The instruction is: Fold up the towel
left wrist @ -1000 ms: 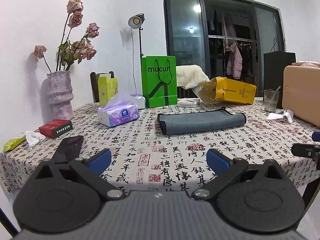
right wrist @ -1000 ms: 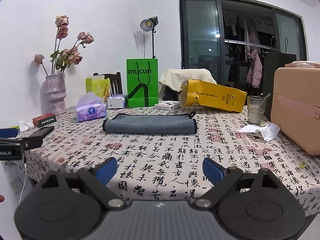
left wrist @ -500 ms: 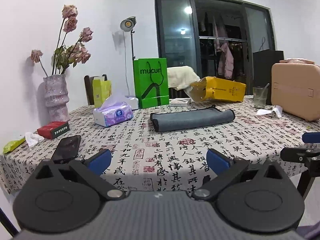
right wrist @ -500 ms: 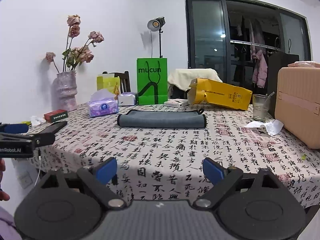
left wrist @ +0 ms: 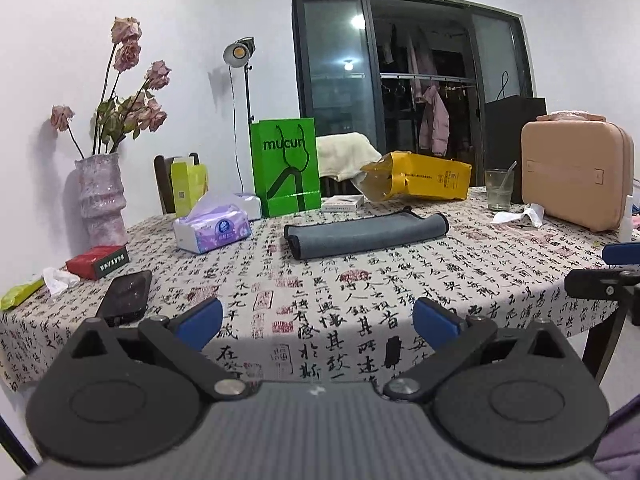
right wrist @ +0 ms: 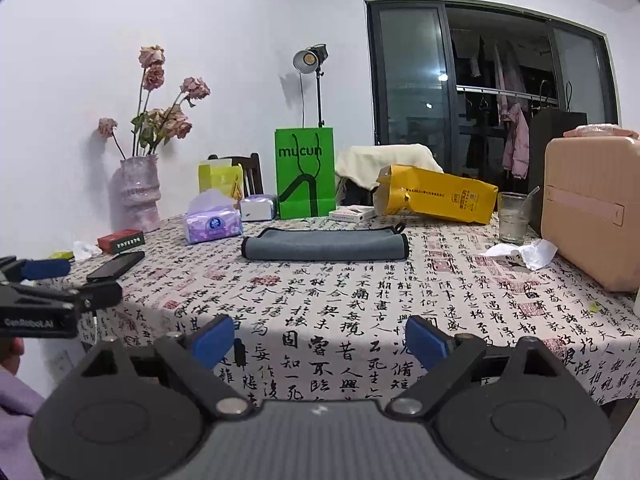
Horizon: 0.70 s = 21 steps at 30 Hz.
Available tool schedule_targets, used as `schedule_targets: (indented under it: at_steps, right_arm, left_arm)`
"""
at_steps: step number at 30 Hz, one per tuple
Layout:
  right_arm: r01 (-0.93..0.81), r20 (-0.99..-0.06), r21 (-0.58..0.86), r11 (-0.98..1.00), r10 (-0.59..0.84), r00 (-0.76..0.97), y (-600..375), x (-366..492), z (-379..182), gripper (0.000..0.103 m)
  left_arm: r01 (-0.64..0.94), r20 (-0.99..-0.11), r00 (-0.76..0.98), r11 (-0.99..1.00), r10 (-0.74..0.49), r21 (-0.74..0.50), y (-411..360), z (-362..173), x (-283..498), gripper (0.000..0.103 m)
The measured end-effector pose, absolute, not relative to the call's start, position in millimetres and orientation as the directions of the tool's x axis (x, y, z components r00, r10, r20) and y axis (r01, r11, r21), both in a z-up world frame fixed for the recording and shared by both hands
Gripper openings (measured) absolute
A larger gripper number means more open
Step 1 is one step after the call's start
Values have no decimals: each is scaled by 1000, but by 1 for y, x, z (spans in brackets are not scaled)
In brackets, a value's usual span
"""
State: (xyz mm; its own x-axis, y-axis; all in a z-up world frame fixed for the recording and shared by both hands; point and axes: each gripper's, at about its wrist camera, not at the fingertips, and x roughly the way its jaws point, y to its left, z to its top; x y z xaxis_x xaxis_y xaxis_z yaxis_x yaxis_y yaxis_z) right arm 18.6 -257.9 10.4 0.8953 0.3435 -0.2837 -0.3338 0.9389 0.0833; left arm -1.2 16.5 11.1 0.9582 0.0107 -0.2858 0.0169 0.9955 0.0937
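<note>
A grey towel (left wrist: 366,234) lies folded into a long narrow strip on the calligraphy-print tablecloth (left wrist: 320,292), near the middle of the table; it also shows in the right wrist view (right wrist: 324,245). My left gripper (left wrist: 318,322) is open and empty, held off the table's near edge, well short of the towel. My right gripper (right wrist: 320,340) is open and empty, also at the near edge. The right gripper's side shows at the right of the left wrist view (left wrist: 608,272). The left gripper shows at the left of the right wrist view (right wrist: 52,292).
A tissue pack (left wrist: 212,228), black phone (left wrist: 126,294), red box (left wrist: 98,262) and flower vase (left wrist: 102,196) stand on the left. A green bag (left wrist: 286,170), yellow bag (left wrist: 416,182), glass (left wrist: 499,190), crumpled tissue (right wrist: 520,254) and tan case (left wrist: 576,174) stand behind and right.
Both grippers have drawn back from the table toward its near edge, so the towel looks farther away. The towel has not moved. Both grippers stay open.
</note>
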Motion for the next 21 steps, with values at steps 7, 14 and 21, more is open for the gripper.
schedule_targets:
  at_steps: [7, 14, 21]
  right_arm:
    - [-352, -291, 83, 932, 360, 886, -256, 9, 13, 92]
    - [-344, -284, 93, 934, 356, 890, -261, 4, 14, 92]
    - [-352, -296, 89, 932, 362, 884, -260, -1, 17, 92]
  left_arm:
    - [-6, -304, 952, 996, 32, 85, 21, 10, -8, 103]
    - [-8, -314, 949, 995, 38, 96, 20, 12, -11, 103]
    - [-16, -325, 945, 994, 50, 106, 23, 14, -15, 103]
